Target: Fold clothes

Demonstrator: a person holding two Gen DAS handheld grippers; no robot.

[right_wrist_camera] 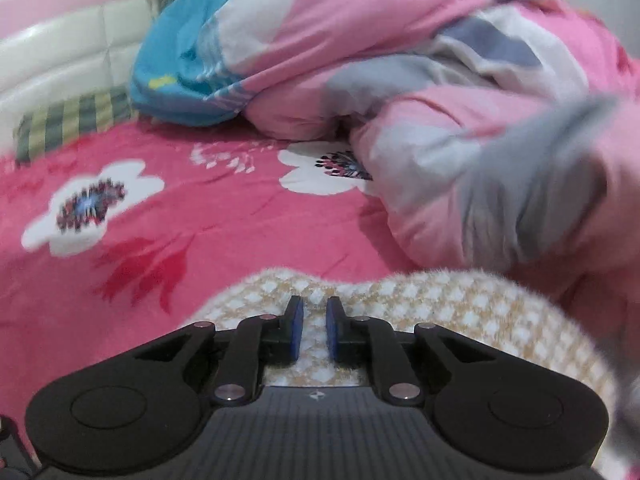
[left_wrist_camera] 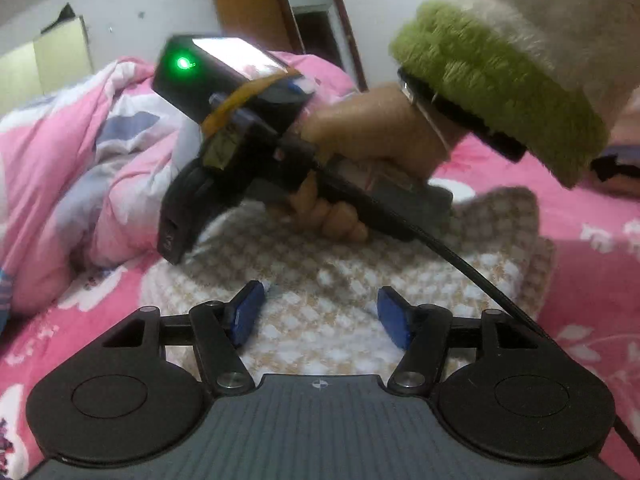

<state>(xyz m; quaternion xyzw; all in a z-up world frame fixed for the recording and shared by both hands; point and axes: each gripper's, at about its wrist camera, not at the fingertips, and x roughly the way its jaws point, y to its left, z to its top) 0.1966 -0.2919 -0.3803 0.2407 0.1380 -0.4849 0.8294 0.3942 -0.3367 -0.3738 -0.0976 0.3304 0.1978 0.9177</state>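
A fuzzy beige-and-white checked garment [left_wrist_camera: 320, 248] lies on the pink flowered sheet [left_wrist_camera: 592, 280]. My left gripper [left_wrist_camera: 320, 312] hovers over its near part, blue pads wide apart with nothing between them. A hand [left_wrist_camera: 360, 132] in a green-cuffed fleece sleeve [left_wrist_camera: 500, 80] holds my right gripper [left_wrist_camera: 174, 236], tip down at the garment's far left edge. In the right wrist view the right gripper [right_wrist_camera: 315, 328] has its pads close together, pinching a ridge of the garment [right_wrist_camera: 480, 320], which bulges up around the fingers.
A bunched pink, grey and blue quilt [right_wrist_camera: 400, 80] is piled just beyond the garment, also at the left [left_wrist_camera: 80, 140]. A striped pillow [right_wrist_camera: 72, 120] leans on a white headboard [right_wrist_camera: 60, 56]. A black cable [left_wrist_camera: 480, 280] trails across the garment. Bare sheet [right_wrist_camera: 180, 220] lies left.
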